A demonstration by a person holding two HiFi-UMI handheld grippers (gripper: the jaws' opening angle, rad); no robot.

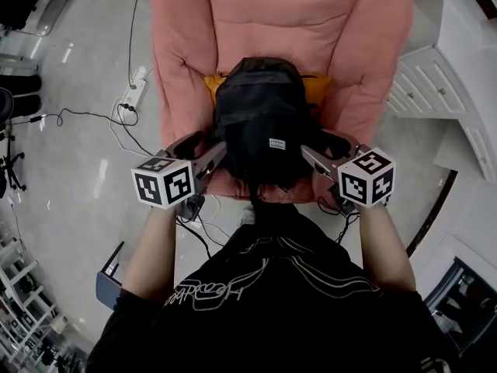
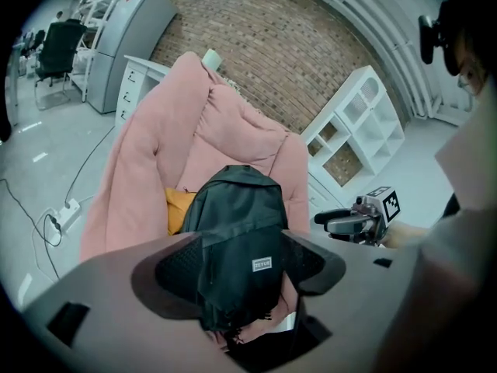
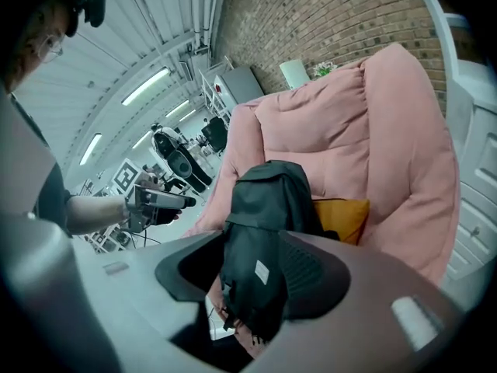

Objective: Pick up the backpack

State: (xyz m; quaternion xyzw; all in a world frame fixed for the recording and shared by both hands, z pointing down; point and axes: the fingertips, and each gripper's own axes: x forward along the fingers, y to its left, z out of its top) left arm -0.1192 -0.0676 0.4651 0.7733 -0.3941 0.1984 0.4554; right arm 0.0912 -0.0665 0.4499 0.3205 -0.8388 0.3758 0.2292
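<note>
Holding left hand-held gripper (image 1: 203, 151) and right hand-held gripper (image 1: 322, 151) either side of black backpack (image 1: 260, 123) on pink armchair (image 1: 256, 22), jaws apart, gripping nothing; yellow cushion (image 1: 320, 84) behind backpack.

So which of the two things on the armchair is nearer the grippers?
The black backpack, standing at the front of the seat. The orange cushion is behind it, showing only at its sides, against the back of the pink armchair.
</note>
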